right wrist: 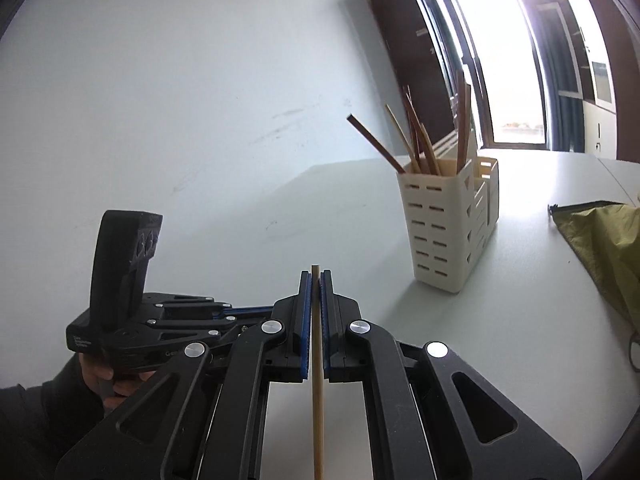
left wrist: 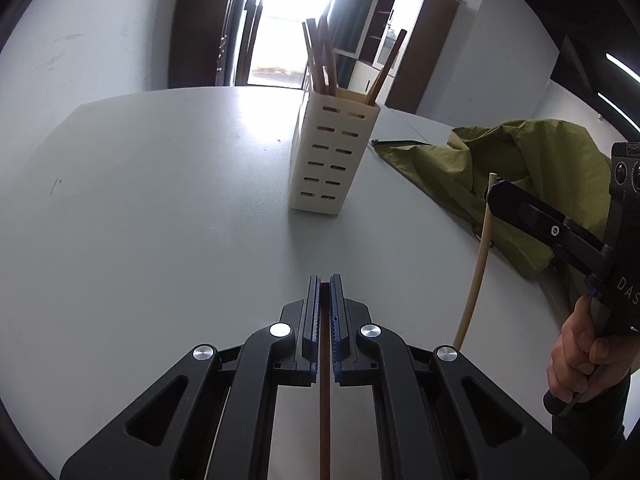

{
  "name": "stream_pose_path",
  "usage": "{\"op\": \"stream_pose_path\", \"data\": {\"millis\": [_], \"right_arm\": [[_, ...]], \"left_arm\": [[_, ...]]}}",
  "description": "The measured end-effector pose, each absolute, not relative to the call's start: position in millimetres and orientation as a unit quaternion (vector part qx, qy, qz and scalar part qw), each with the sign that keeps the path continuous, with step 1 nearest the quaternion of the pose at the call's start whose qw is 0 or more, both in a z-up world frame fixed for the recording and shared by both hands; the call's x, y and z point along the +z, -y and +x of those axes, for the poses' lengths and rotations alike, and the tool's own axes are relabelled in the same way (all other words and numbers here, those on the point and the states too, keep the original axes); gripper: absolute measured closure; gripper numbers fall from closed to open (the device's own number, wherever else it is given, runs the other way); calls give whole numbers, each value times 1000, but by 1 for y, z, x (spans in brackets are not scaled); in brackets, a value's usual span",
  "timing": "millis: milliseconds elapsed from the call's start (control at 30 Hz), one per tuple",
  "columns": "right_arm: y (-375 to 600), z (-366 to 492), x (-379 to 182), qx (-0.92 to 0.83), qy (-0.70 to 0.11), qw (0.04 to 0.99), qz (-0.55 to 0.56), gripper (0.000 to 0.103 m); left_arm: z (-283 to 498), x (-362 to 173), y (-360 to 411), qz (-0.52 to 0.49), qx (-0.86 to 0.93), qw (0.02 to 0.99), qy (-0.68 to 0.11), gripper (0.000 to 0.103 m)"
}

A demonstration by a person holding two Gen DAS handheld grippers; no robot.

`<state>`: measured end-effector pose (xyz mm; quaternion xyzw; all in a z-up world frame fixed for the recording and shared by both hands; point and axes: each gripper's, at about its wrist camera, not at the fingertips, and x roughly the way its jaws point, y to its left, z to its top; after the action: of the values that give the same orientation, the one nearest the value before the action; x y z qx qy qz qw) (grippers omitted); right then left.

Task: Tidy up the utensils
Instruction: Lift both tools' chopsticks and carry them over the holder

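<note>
While a dark chopstick (left wrist: 325, 400) is clamped in the left gripper (left wrist: 325, 292), a pale chopstick (right wrist: 317, 380) is gripped by the right gripper (right wrist: 316, 284) near the slotted holder (right wrist: 444, 224).

Premises appear to be an office or institutional room: plain white walls (right wrist: 160, 80), a large pale grey table (left wrist: 160, 200), brown wooden cabinets with glazed doors (left wrist: 400, 40) and a tall bright window (right wrist: 496, 60).

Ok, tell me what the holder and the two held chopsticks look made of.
Holder: cream plastic by the look, matte, with moulded slots. Left gripper's chopstick: dark reddish-brown, probably stained wood. Right gripper's chopstick: pale tan, likely bare bamboo or wood, though no grain shows.
</note>
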<state>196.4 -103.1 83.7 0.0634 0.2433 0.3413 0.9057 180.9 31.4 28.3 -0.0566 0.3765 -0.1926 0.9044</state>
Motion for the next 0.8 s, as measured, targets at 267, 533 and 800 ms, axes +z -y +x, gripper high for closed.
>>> {"op": "stream_pose_path", "data": {"millis": [267,533,800], "right_arm": [[115,161,133,356,-166,917,72,98],[132,166,148,348,-144,922,85,98],[150,195,171,342,-128,927,88,98]], "left_arm": [[160,74,-31,-61,-209,919,-329,99],[157,115,-31,-64,-216,927,-300,99],[173,153,-22,-58,-216,933,-282,100]]}}
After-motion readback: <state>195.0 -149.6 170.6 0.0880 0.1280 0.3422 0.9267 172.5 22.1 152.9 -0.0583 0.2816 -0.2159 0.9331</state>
